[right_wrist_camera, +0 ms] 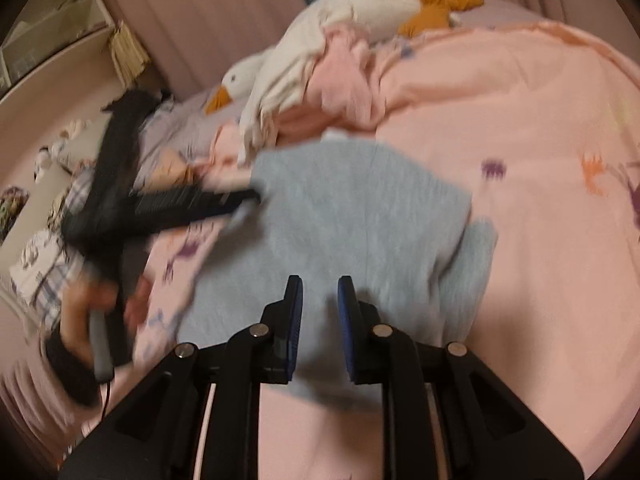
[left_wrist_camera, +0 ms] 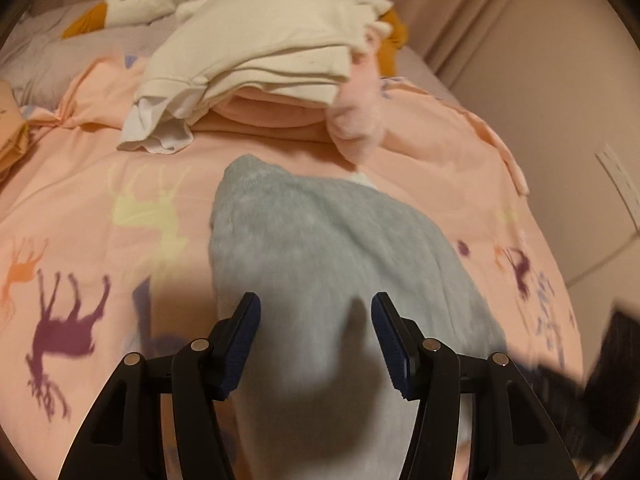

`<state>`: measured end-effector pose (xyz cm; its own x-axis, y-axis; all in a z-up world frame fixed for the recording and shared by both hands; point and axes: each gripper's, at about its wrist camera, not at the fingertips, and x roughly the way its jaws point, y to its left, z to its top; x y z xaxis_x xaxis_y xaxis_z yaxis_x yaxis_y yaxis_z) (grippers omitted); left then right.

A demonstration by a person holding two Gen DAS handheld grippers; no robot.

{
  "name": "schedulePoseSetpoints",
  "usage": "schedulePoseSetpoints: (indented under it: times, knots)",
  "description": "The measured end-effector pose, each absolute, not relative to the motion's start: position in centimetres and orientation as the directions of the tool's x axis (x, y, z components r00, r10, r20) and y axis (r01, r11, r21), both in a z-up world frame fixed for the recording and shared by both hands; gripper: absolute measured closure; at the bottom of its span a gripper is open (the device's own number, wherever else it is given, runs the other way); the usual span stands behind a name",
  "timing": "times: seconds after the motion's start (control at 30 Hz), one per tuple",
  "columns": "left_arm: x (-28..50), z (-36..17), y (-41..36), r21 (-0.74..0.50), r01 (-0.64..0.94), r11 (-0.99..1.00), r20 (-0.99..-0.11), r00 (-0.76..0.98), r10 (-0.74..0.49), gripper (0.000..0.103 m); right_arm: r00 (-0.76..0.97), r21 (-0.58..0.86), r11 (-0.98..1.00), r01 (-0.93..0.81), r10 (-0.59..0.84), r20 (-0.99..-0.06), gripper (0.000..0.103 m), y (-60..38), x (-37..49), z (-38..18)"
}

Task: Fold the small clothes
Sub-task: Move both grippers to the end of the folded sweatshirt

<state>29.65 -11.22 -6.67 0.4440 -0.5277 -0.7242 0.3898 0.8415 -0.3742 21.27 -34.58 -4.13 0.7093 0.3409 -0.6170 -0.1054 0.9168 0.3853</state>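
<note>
1. One bed (left_wrist_camera: 60, 208) fills both views, under a pink cover printed with deer. It is the work surface.
2. A pile (left_wrist_camera: 256, 64) of cream and pink clothes sits at the far side. It looks folded, with a loose white hem hanging at its near-left corner. A plush goose (left_wrist_camera: 132, 4) lies behind it.
3. The garment (left_wrist_camera: 320, 248) in hand is small, grey and fleecy. It lies flat on the cover, just in front of the pile and apart from it. A side flap or sleeve (right_wrist_camera: 478, 256) juts out at the right in the right wrist view.
4. The left gripper (left_wrist_camera: 316, 340) hangs over the garment's near part. Its jaws stand apart with only cloth below them, and no pad presses on anything. In the right wrist view it reaches the garment's far-left edge, but blur hides any contact.
5. The right gripper (right_wrist_camera: 320, 320) is over the garment's near edge. Its jaws are drawn together to a narrow gap, and no cloth shows between the pads.
6. Judgement: the fold is not yet begun. To do it well, pinch one layer only at two matching corners, lift low, carry edge to edge, and smooth before letting go. The fleece looks thick, so a shallow bite may slip.
7. Containers: none is in use. A pale shelf unit (right_wrist_camera: 60, 12) stands at the wall, and its contents cannot be made out.
</note>
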Motion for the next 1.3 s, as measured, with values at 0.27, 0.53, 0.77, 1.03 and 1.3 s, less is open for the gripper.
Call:
schedulePoseSetpoints:
  times: [0.27,0.53,0.77,1.03,1.3]
  knots:
    - [25.0,-7.8,-11.5,-0.290,0.487,0.824,-0.712,0.466,-0.526,0.046,0.713,0.406,0.914,-0.023,0.299,-0.633,0.084,-34.4,28.7,-4.6]
    - [25.4,-8.4,-11.8,-0.274,0.493,0.826,-0.729,0.453,-0.513,0.047,0.591,0.361,0.930,0.073,0.251,-0.767,0.089,-34.6,31.9,-7.8]
    - [24.1,-7.7,-10.6,-0.311,0.474,0.824,-0.720,0.448,-0.530,0.046,0.679,0.332,0.943,-0.022,0.258,-0.688,0.083,-34.8,25.7,-3.7]
    - [22.2,-8.8,-11.0,-0.276,0.476,0.835,-0.746,0.442,-0.498,0.047,0.674,0.226,0.973,-0.043,0.195,-0.712,0.083,-34.7,19.6,-4.9]
    - [21.3,-8.8,-9.6,-0.324,0.430,0.843,-0.752,0.423,-0.505,0.046,0.665,0.291,0.957,-0.017,0.228,-0.711,0.077,-35.3,18.7,-6.0]
